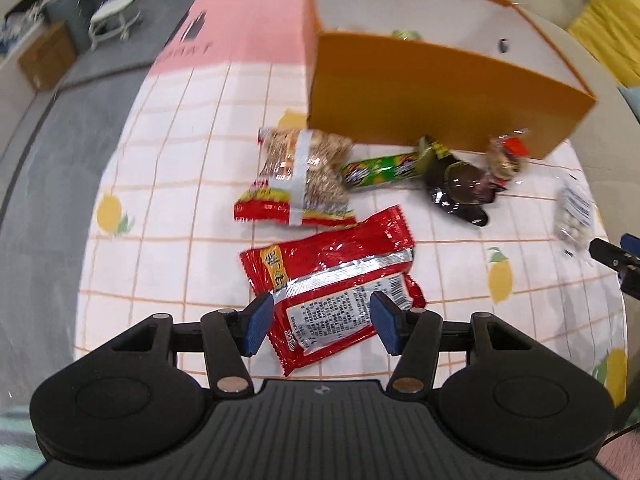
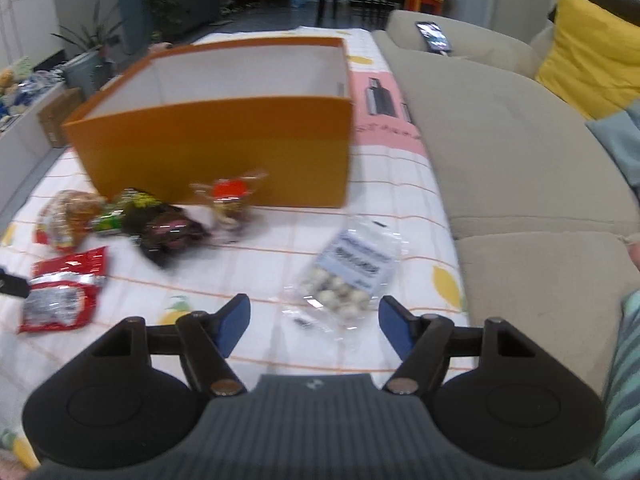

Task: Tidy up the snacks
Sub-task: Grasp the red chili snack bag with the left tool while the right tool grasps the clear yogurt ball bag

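Observation:
An open orange box (image 1: 432, 92) stands on the checked tablecloth; it also shows in the right wrist view (image 2: 224, 148). Snack packs lie in front of it. My left gripper (image 1: 322, 322) is open, its pads either side of a red foil pack (image 1: 332, 280) lying flat. A clear bag of seeds (image 1: 304, 176), a green tube pack (image 1: 384, 170), a dark pack (image 1: 460, 188) and a small red-topped pack (image 1: 508, 156) lie beyond. My right gripper (image 2: 314, 322) is open just above a clear bag of white balls (image 2: 352, 276).
A beige sofa (image 2: 520, 160) runs along the table's right side with a phone (image 2: 434, 36) and a yellow cushion (image 2: 592, 64) on it. The grey floor (image 1: 48, 184) drops away past the table's left edge. A small green item (image 1: 406, 34) lies inside the box.

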`<state>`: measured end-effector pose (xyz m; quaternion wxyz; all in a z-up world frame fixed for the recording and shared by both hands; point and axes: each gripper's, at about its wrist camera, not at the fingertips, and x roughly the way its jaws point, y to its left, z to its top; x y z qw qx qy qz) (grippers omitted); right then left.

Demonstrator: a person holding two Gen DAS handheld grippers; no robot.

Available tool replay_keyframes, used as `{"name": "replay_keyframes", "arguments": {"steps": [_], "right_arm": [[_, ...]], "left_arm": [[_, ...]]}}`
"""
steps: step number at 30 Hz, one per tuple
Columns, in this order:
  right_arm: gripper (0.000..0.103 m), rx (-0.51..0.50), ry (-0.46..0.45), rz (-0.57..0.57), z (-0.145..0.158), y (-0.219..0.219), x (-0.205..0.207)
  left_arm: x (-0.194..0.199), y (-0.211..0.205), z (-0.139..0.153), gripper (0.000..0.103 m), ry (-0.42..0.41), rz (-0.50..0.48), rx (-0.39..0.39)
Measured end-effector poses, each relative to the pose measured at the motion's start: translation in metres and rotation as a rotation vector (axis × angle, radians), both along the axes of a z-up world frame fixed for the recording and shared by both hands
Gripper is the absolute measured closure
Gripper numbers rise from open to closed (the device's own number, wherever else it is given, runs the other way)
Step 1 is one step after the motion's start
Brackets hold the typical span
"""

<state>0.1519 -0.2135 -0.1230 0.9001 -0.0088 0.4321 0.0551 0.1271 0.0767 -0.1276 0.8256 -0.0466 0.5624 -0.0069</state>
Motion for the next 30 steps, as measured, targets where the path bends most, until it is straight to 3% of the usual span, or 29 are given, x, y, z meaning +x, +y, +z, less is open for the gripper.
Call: {"name": "replay_keyframes", "arguments": {"steps": [2,4,7,12,22,28,30], "right_arm": [[0.032,0.024,0.016,-0.035,-0.007,-0.006,0.011],[0.024,0.055,0.03,-0.065,-0.013,-0.01,0.021],[0.023,0.087,0.051,-0.081,-0.021,-0.01,0.034],[0.022,0.03,0.059,-0.076,-0.035,-0.001,0.051],[0.03,-0.02,0.066,-0.006,-0.042,0.008,0.049],[0.03,-0.016,0.086,0.1,-0.039,0.024,0.03],[0.03,-0.014,0.088,0.139,-0.039,0.029,0.023]], "left_arm": [[0.003,0.003,-0.007,0.038,0.029,0.037,-0.013],[0.004,0.006,-0.012,0.038,0.045,0.069,-0.026],[0.005,0.01,-0.015,0.035,0.064,0.093,-0.065],[0.004,0.014,-0.02,0.031,0.089,0.133,-0.135],[0.001,-0.012,-0.022,0.031,0.152,0.069,-0.257],[0.004,-0.03,-0.02,0.031,0.144,0.005,-0.34],[0.002,-0.037,-0.018,0.031,0.127,-0.023,-0.333]]}}
